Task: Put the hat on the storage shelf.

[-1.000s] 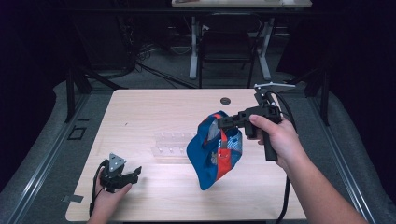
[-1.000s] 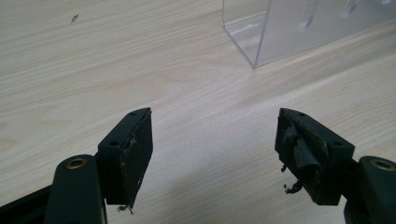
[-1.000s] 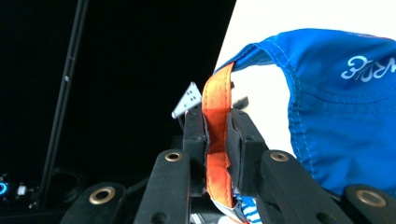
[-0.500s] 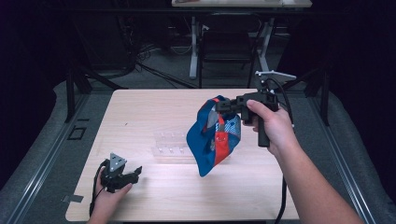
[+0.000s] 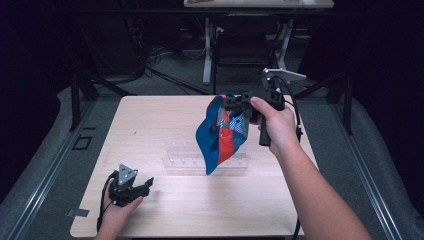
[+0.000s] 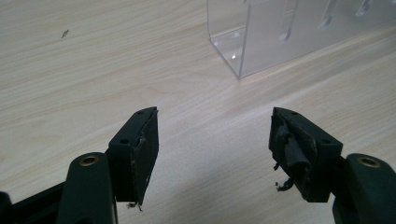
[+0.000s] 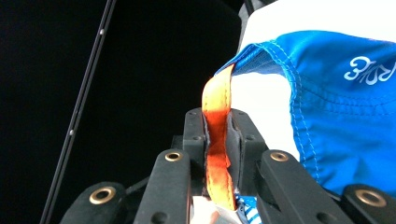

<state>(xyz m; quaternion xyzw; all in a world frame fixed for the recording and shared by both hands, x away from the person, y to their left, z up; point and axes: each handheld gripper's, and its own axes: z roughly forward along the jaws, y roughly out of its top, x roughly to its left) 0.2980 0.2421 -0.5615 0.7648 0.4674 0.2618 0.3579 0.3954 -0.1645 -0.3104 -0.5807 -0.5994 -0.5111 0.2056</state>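
A blue, orange and white cloth bag [image 5: 222,134] hangs in the air above the middle of the table, over a clear plastic rack [image 5: 186,156]. My right gripper [image 5: 231,104] is shut on the bag's orange strap [image 7: 218,140], held up by a hand at the right. In the right gripper view the blue fabric [image 7: 345,121] falls away to the right of the jaws. My left gripper [image 5: 142,184] rests low near the table's front left corner, open, with bare wood between its fingers [image 6: 140,154]. The rack's clear corner [image 6: 243,42] stands ahead of it.
The light wooden table [image 5: 150,125] has bare room at the left and front. Behind its far edge stand metal stand legs [image 5: 207,55] and cables on a dark floor. A cable [image 5: 102,205] trails from the left gripper off the front edge.
My right gripper has lifted the bag higher and slightly farther from the person, so the bag hangs clear above the rack. The left gripper has not moved.
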